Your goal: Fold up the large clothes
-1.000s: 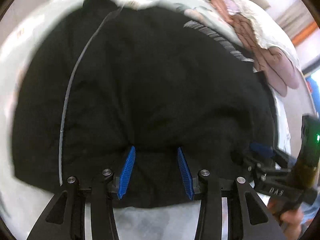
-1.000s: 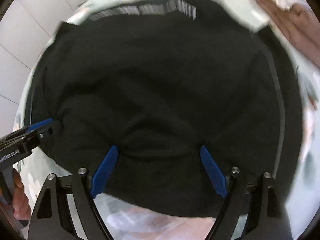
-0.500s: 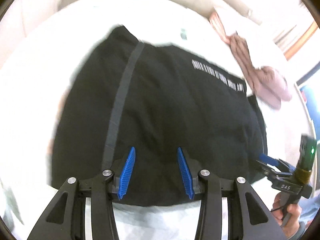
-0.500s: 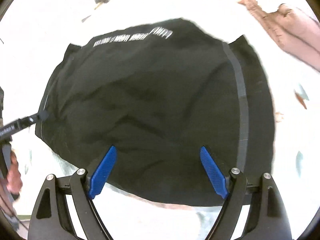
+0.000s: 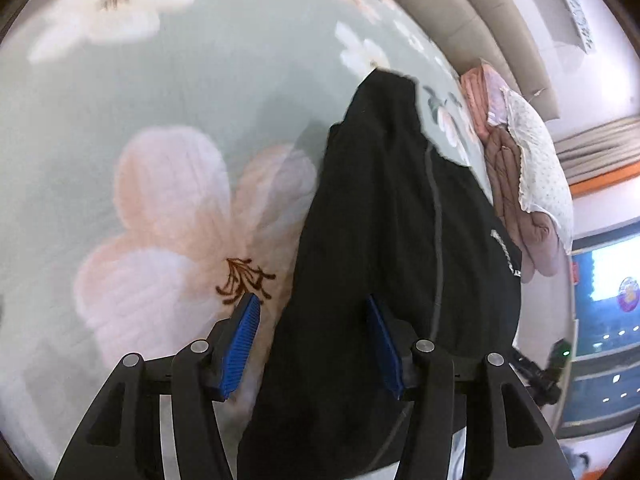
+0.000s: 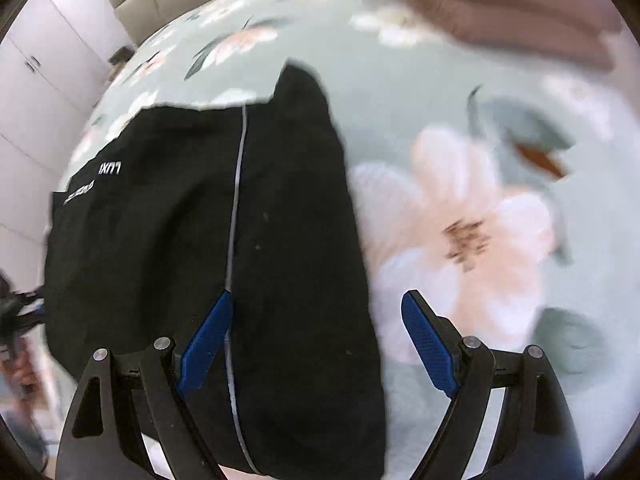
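A black garment with a thin grey stripe and white lettering lies folded on the floral bedsheet. My left gripper hovers over its left edge. Its jaws are opening and the pads press on nothing; the cloth's edge runs between the fingers. In the right wrist view the garment fills the left half. My right gripper stands wide open over the garment's right edge, its left finger above the stripe. Each view catches the other gripper small at its side, the right one and the left one.
A pink quilt and a white dotted pillow are piled at the bed's far right, against a beige headboard. White cabinets stand beyond the bed. Bare sheet lies on either side of the garment.
Both grippers have swung outward, the left one to the left and the right one to the right. The garment has shifted from the centre to the side in each view. The left jaws have widened.
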`<state>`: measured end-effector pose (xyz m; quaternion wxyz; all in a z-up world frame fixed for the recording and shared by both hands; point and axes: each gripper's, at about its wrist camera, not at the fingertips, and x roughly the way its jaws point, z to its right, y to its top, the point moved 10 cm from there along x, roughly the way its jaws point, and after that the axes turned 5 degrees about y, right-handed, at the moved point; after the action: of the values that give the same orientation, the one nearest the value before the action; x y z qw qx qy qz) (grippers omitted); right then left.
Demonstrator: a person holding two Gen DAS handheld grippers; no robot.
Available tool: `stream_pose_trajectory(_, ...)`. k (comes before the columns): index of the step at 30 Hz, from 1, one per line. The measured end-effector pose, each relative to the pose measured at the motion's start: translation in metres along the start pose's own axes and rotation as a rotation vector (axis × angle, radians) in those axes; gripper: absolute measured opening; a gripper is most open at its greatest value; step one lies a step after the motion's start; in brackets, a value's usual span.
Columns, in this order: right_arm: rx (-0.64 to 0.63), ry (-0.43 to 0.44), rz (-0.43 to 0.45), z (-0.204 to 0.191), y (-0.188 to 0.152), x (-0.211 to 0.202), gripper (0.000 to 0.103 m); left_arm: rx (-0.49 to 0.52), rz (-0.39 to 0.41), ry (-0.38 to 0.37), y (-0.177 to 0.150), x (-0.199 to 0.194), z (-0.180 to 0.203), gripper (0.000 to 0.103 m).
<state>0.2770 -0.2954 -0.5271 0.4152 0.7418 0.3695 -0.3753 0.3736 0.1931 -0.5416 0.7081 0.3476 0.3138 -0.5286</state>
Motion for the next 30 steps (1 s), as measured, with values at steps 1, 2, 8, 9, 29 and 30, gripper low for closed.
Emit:
stream_pose_trajectory(1, 0.007, 0.033, -0.014, 0.001, -0.002, 0.006, 0.088, -0.014, -0.008, -0.033, 0.002, 0.006, -0.001, 0.062)
stream_pose_trajectory(2, 0.017, 0.068, -0.031, 0.000, -0.004, 0.011, 0.089, -0.029, -0.013, -0.056, 0.004, 0.010, -0.003, 0.065)
stream_pose_trajectory(8, 0.122, 0.247, -0.091, 0.001, -0.005, 0.036, 0.094, -0.105, -0.062, -0.235, 0.012, 0.032, 0.003, 0.070)
stream_pose_trajectory(9, 0.134, 0.269, -0.096, 0.001, -0.004, 0.039, 0.096, -0.105, -0.063, -0.253, 0.013, 0.031, 0.004, 0.070)
stream_pose_trajectory(29, -0.019, 0.354, -0.099, -0.031, 0.009, 0.044, 0.063, 0.043, 0.063, -0.120, 0.013, 0.033, 0.048, 0.042)
stream_pose_trajectory(30, -0.034, 0.342, -0.079, -0.032, 0.009, 0.035, 0.058, 0.058, 0.093, -0.112, 0.009, 0.023, 0.052, 0.035)
